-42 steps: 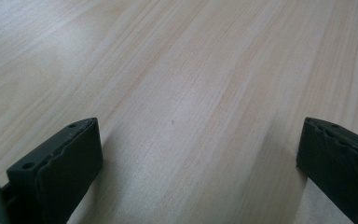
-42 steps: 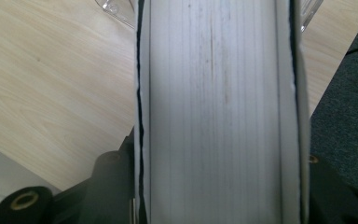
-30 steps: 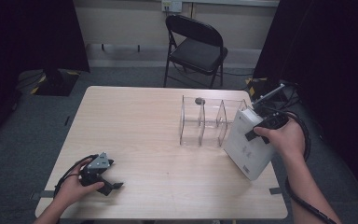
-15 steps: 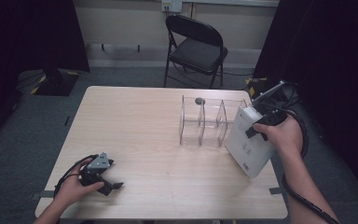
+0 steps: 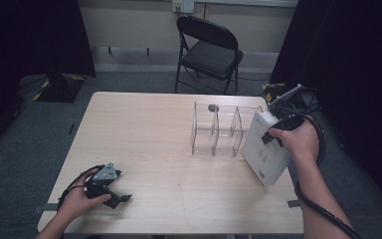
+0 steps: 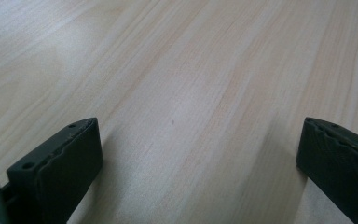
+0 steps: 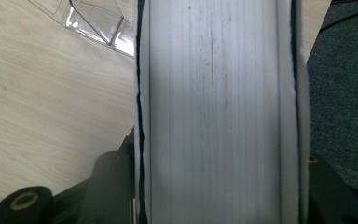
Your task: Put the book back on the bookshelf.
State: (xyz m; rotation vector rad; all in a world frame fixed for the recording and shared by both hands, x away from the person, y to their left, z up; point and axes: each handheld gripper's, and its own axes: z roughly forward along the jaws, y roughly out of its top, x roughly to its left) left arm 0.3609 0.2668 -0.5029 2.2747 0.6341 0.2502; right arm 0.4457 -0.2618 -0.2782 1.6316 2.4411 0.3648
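Pale wood table [image 5: 169, 149], white book [image 5: 267, 149] held beside a clear rack [image 5: 219, 130]
Right gripper [image 5: 278, 130] is clamped on the book's thickness, holding it tilted at the table's right edge, just right of the clear divider rack; I judge the step as carrying it to a slot, and next it needs standing upright and lining up with the rightmost gap. Left gripper [image 5: 110, 191] rests on the near left corner with jaws wide and nothing between them, well apart, with plenty of bare table between

Left gripper [image 5: 113, 195] rests open; right gripper [image 5: 274, 133] is clamped.
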